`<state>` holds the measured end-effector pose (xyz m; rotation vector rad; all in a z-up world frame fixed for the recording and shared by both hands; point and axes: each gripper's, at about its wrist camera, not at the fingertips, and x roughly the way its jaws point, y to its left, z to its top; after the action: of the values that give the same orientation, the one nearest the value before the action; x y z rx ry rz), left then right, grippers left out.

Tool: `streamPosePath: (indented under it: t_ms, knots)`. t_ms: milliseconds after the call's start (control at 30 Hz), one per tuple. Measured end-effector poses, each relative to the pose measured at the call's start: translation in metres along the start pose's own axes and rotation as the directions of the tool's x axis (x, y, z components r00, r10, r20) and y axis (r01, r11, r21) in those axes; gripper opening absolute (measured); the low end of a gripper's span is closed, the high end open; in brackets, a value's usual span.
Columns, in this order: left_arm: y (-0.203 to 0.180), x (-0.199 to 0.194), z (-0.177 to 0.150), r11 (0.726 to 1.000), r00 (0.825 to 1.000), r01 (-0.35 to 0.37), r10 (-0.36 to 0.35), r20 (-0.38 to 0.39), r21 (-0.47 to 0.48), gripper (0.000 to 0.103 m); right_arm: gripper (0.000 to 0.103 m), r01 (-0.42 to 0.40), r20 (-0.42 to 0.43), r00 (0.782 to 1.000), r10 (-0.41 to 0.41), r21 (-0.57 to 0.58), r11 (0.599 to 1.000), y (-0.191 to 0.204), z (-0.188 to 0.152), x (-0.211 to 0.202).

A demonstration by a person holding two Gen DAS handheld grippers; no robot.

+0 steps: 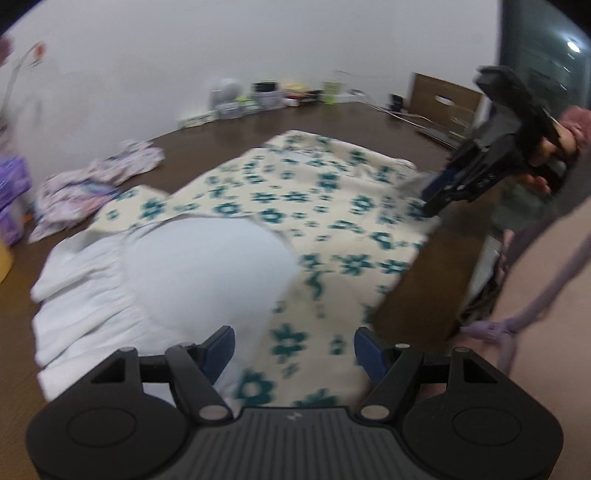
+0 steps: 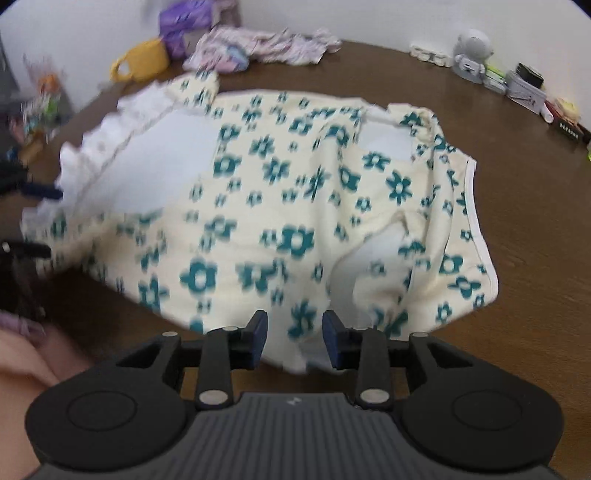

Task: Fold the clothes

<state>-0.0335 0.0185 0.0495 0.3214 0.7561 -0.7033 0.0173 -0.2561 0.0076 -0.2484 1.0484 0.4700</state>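
A cream garment with teal flowers (image 1: 332, 221) and a white ruffled lining (image 1: 110, 280) lies spread on the dark wooden table (image 1: 229, 133); it also shows in the right wrist view (image 2: 280, 206). My left gripper (image 1: 294, 350) is open, its fingers just above the garment's near edge. My right gripper (image 2: 294, 334) is open with a narrower gap, over the garment's near hem. In the left wrist view the right gripper (image 1: 436, 199) hovers at the garment's right edge, held by a hand.
A crumpled purple-patterned garment (image 1: 96, 181) lies at the table's far left; it also shows in the right wrist view (image 2: 258, 46). A yellow cup (image 2: 142, 61) and purple packs (image 2: 184, 22) stand nearby. Small items (image 1: 258, 96) line the wall. A person's body (image 1: 546, 295) is at the right.
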Motion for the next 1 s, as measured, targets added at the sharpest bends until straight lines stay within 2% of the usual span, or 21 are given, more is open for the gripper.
streamPosePath:
  t_ms: [167,233,300,333,367,400,467,567,633,700,733,767,800,900,933,1000]
  knots:
    - [-0.022,0.017,0.001,0.999,0.999,-0.001,0.003,-0.048,0.04,0.068,0.033,0.016,-0.004,1.0,-0.016,-0.044,0.999,0.004,-0.017,0.001]
    - [-0.026,0.023,-0.001,0.999,0.998,-0.017,0.02,-0.066,0.043,0.058,0.033,0.027,0.002,1.0,-0.027,-0.05,0.998,0.002,-0.022,0.001]
    - [-0.027,0.027,-0.002,0.999,0.996,-0.038,0.041,-0.081,0.03,0.029,0.032,0.038,0.01,0.999,-0.037,-0.051,0.998,0.0,-0.026,0.002]
    - [-0.026,0.029,-0.003,0.999,0.995,-0.047,0.049,-0.086,0.024,0.021,0.032,0.041,0.017,0.999,-0.041,-0.042,0.998,-0.002,-0.027,0.003]
    - [-0.026,0.029,-0.004,0.998,0.994,-0.054,0.056,-0.09,0.023,0.006,0.029,0.043,0.023,0.999,-0.042,-0.033,0.999,-0.003,-0.028,0.003]
    - [-0.025,0.027,-0.004,0.998,0.994,-0.065,0.067,-0.09,0.024,0.005,0.02,0.048,0.031,0.998,-0.047,-0.026,0.999,-0.005,-0.029,0.002]
    - [-0.025,0.024,-0.006,0.996,0.992,-0.083,0.086,-0.093,0.029,0.004,0.011,0.052,0.042,0.998,-0.051,-0.018,0.998,-0.007,-0.031,0.002]
    - [-0.026,0.02,-0.007,0.994,0.989,-0.104,0.107,-0.1,0.039,0.004,0.012,0.029,0.039,0.999,-0.029,-0.004,1.0,-0.01,-0.035,0.0]
    - [-0.026,0.018,-0.006,0.994,0.99,-0.106,0.109,-0.093,0.037,0.006,0.013,-0.046,0.062,0.997,0.043,0.034,0.998,-0.016,-0.034,-0.009]
    - [-0.027,0.015,-0.003,0.995,0.992,-0.099,0.101,-0.074,0.026,0.025,0.022,-0.106,0.143,0.985,0.095,0.077,0.991,-0.028,-0.03,-0.027]
    - [-0.027,0.013,-0.001,0.994,0.993,-0.105,0.106,-0.058,0.021,0.034,0.026,-0.094,0.168,0.983,0.077,0.098,0.991,-0.037,-0.027,-0.031]
    - [-0.026,0.009,0.001,0.994,0.993,-0.11,0.11,-0.034,0.016,0.05,0.036,-0.052,0.173,0.984,0.03,0.124,0.991,-0.048,-0.023,-0.031]
    - [-0.025,0.005,0.004,0.993,0.993,-0.119,0.119,-0.012,0.005,0.057,0.038,-0.011,0.177,0.984,-0.016,0.15,0.989,-0.06,-0.018,-0.03]
    - [-0.014,-0.002,0.01,0.989,0.99,-0.141,0.142,0.021,-0.047,0.057,0.038,0.112,0.18,0.971,-0.155,0.228,0.967,-0.095,-0.005,-0.027]
    - [-0.01,-0.002,0.01,0.986,0.988,-0.151,0.153,0.017,-0.066,0.057,0.038,0.131,0.167,0.97,-0.176,0.252,0.959,-0.107,-0.001,-0.021]
    - [-0.002,0.002,0.01,0.979,0.984,-0.178,0.178,-0.008,-0.103,0.057,0.038,0.124,0.115,0.98,-0.165,0.298,0.946,-0.131,0.005,-0.001]
